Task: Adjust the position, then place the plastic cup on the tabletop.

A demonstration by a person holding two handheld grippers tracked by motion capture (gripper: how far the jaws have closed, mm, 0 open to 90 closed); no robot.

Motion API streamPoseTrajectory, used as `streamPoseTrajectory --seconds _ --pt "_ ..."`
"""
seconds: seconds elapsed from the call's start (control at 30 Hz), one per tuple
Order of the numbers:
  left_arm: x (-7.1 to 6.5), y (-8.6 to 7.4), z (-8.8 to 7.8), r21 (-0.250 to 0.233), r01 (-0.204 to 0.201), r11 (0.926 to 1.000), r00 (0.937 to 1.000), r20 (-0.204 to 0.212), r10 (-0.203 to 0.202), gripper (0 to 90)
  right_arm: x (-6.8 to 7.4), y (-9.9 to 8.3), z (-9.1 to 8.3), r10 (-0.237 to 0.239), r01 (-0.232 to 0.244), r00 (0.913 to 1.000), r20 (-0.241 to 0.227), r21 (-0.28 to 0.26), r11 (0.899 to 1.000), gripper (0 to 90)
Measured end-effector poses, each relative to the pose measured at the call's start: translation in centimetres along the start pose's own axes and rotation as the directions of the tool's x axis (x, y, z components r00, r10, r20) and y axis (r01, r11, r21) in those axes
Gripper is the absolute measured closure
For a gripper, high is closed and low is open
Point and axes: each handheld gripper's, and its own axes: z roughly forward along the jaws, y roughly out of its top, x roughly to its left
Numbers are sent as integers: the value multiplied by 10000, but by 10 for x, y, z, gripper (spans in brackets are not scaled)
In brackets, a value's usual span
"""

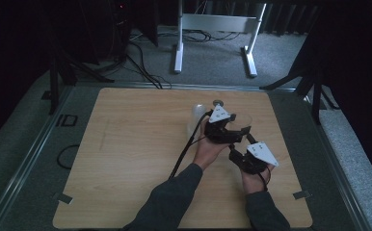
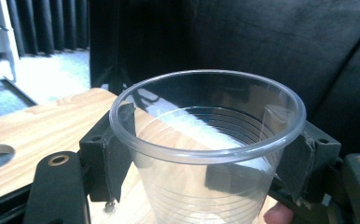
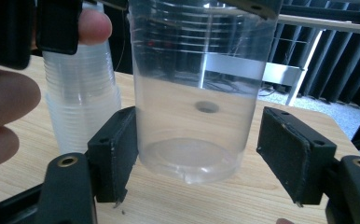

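Clear plastic cup looks light and crushable; our left gripper clamps it below the rim, right gripper open around its base.

The wooden table is looked down on from above the person's side in the high view, facing forward toward a white stand on the carpet beyond, and both forearms are taken in from far off. The left gripper view is set very close, just above the rim of a clear cup, and is aimed along its jaws toward a dark curtain. The right gripper view is set low and close, aimed at the same cup's lower half; cup, tabletop and its round hole are shared by all views.
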Motion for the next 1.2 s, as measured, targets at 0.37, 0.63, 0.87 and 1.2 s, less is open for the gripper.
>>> streamPoseTrajectory --seconds 0.37,0.63,0.87,1.2 --pt "-2 0 -1 36 -482 9988 9978 -448 483 276 -2 -2 -2 -15 15 9999 -103 50 10000 282" --pt "-4 0 -3 40 -875 9962 9931 -781 875 276 -2 -2 -4 -10 10 9999 -120 63 10000 279" --pt "-5 2 -7 127 -1230 9923 9873 -997 1237 277 -3 -5 -3 -15 17 9999 -123 160 9999 276" --pt "-1 5 -16 180 -1330 9909 9845 -1128 1342 278 -6 -7 -6 23 -22 10000 -12 189 9998 276"
